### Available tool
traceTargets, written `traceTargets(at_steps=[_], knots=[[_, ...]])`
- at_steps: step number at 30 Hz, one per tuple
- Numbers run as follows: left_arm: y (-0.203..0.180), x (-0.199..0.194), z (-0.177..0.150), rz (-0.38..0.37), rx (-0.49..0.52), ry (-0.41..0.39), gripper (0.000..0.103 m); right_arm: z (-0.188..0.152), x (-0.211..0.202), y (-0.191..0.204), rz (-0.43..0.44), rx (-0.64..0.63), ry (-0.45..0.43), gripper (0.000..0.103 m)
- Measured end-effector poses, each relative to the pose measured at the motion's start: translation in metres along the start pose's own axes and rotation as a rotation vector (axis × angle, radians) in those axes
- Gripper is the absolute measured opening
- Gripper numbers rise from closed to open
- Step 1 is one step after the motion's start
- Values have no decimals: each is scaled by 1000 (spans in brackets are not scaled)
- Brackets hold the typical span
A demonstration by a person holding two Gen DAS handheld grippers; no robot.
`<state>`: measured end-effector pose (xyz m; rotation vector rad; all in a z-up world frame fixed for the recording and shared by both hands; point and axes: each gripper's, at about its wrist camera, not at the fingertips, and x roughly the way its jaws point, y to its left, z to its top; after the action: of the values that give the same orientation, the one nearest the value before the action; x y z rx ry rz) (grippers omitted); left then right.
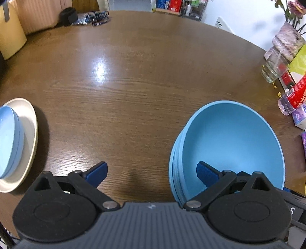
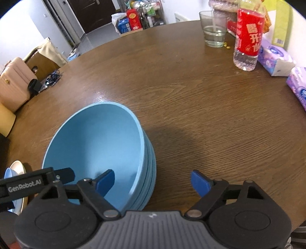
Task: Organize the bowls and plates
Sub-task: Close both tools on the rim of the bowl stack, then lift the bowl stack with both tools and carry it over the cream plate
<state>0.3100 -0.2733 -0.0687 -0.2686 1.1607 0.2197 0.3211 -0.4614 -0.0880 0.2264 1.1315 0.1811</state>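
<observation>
A stack of several nested blue bowls [image 1: 231,141] [image 2: 95,141] stands on the brown wooden table [image 1: 124,92]. My left gripper [image 1: 152,173] is open and straddles the stack's left wall, with its right finger inside the top bowl and its left finger over the table. My right gripper [image 2: 153,183] is open astride the stack's right wall: left finger inside the bowl, right finger outside. No pad presses on the wall. At the left, light-blue plates [image 1: 7,139] lie on a cream plate [image 1: 30,134] [image 2: 18,164]. The left gripper's body [image 2: 24,186] shows in the right wrist view.
Along the table's right edge stand a drinking glass [image 2: 213,28], a water bottle with a red label [image 2: 247,38] and purple tissue packs [image 2: 275,57]. A vase of flowers [image 1: 288,42] stands behind them. A beige suitcase [image 2: 15,84] and a lanyard [image 1: 95,17] are at the far side.
</observation>
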Motion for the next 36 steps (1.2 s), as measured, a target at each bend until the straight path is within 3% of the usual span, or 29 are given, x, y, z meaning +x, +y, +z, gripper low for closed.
traceTargets(at_steps=[12,17,19,21,36], knots=[[-7,18,2,-29,-38,73,72,7,15,0,44,-31,59,46],[-10,20,3,-95,-54,84,48,9,15,-4,77,-24,66,40],[-11,20,3,-113,-60,87,43,9,15,-5,104,-16,69,31],[-12,21,4,-134,-66,90,37,9,15,-5,112,-15,69,30],[-13,17,1,-118,-36,83,36,5,11,-2,111,-7,53,28]])
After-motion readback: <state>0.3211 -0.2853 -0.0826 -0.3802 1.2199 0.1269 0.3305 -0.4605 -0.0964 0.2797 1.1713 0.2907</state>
